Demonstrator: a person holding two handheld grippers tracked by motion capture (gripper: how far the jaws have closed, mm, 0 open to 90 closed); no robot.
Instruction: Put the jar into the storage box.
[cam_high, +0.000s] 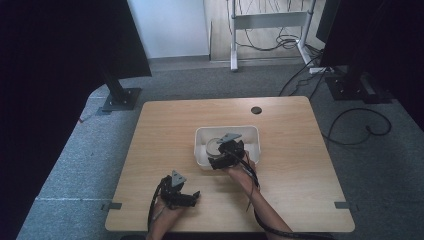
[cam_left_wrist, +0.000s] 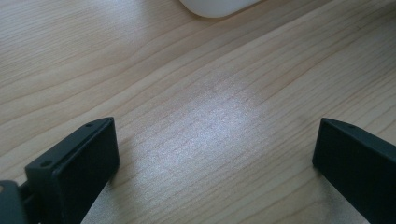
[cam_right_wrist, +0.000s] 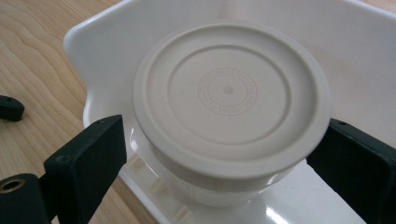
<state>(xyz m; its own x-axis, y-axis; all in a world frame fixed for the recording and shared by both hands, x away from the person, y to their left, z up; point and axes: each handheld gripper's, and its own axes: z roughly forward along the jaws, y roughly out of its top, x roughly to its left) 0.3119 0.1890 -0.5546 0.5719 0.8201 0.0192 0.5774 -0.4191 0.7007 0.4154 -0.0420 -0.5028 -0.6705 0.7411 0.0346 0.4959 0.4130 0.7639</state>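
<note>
Cream round plastic lidded tub (cam_right_wrist: 231, 105): sits inside the white rectangular plastic tray (cam_high: 252, 134) near the centre of the light wood table (cam_high: 290, 165). Your right gripper (cam_high: 225, 155) straddles it from six o'clock, jaws spread either side of the lid; whether they touch it is unclear. Your left gripper (cam_high: 192, 196): at seven o'clock of the tray, jaws wide apart over bare wood, holding nothing.

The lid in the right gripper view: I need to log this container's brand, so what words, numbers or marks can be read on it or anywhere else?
Lid of the container in the white bin: a ring of raised embossed lettering circles its centre, too small and faint to read.
Nothing else bears text: the table and the right gripper show none.
</note>
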